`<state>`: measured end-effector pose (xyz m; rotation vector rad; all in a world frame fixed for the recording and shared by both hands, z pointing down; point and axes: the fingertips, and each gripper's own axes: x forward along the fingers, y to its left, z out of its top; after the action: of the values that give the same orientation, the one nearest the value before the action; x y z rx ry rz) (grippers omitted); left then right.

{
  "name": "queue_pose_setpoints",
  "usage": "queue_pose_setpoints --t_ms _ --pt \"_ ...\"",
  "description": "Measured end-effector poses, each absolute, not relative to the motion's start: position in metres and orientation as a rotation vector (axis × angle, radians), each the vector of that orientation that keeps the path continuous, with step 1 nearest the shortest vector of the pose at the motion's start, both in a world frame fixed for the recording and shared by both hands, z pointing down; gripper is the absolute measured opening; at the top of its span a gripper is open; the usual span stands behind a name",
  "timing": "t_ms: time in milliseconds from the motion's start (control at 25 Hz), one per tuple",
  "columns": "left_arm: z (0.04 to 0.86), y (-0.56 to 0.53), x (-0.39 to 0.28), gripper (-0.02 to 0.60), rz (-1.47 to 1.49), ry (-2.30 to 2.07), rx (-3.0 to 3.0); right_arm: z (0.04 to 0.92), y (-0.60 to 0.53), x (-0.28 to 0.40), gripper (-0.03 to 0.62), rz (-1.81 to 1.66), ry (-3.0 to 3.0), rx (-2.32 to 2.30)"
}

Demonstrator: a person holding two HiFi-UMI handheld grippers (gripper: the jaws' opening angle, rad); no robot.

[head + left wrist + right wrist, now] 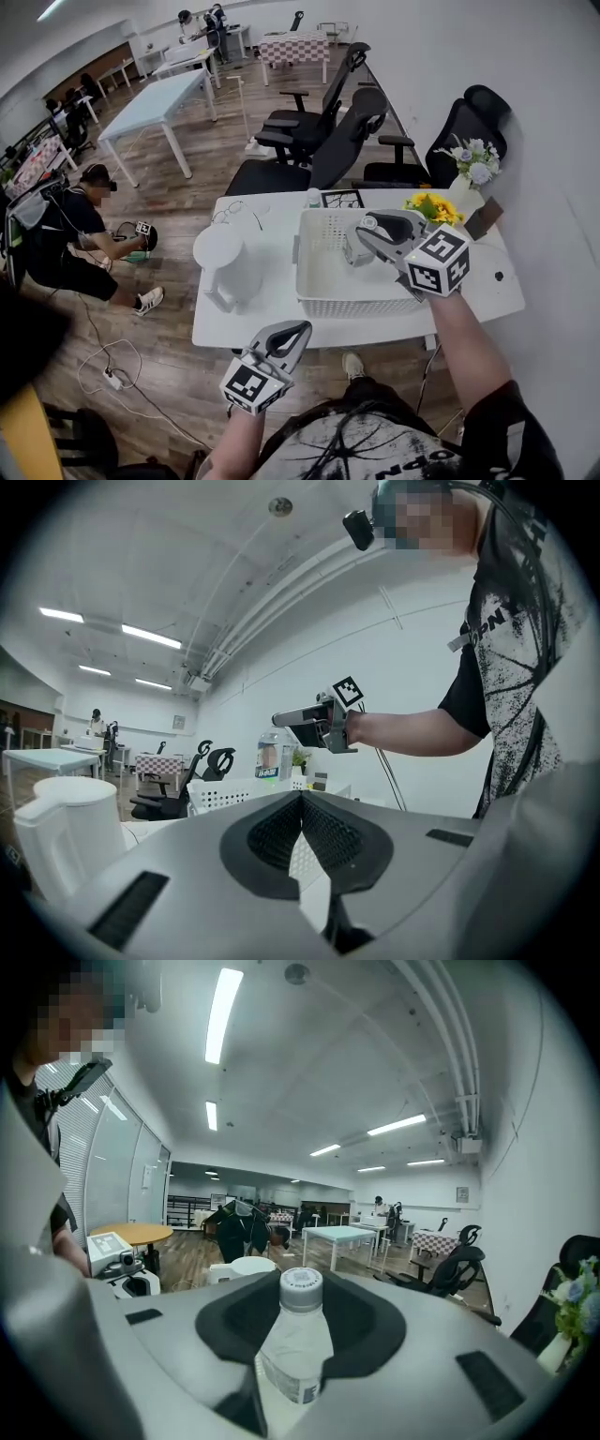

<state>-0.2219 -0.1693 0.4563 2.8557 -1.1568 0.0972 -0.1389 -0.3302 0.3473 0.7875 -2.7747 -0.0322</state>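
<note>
Bottle (296,1349) in right claw (364,238) hangs over basket (349,306), kettle (225,267) alongside.

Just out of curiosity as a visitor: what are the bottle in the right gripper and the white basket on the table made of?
The bottle looks like thin clear plastic, slightly glossy: light shows through its wall. Its cap is opaque white with fine ridges, likely plastic too. The basket is probably matte white moulded plastic, judging by the even rows of small holes in its walls.
</note>
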Motion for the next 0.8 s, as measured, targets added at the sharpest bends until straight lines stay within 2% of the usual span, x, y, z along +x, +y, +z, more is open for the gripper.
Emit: queue_pose_setpoints --t_ms 320,800 --pt "0.454 -0.162 -0.192 0.011 0.116 -0.997 2.94 0.314 -0.312 -0.087 0.15 -0.054 -2.766 0.973" --pt "0.446 -0.166 -0.111 0.011 0.133 -0.723 3.048 0.281 -0.296 0.03 0.149 -0.07 -2.7 1.273"
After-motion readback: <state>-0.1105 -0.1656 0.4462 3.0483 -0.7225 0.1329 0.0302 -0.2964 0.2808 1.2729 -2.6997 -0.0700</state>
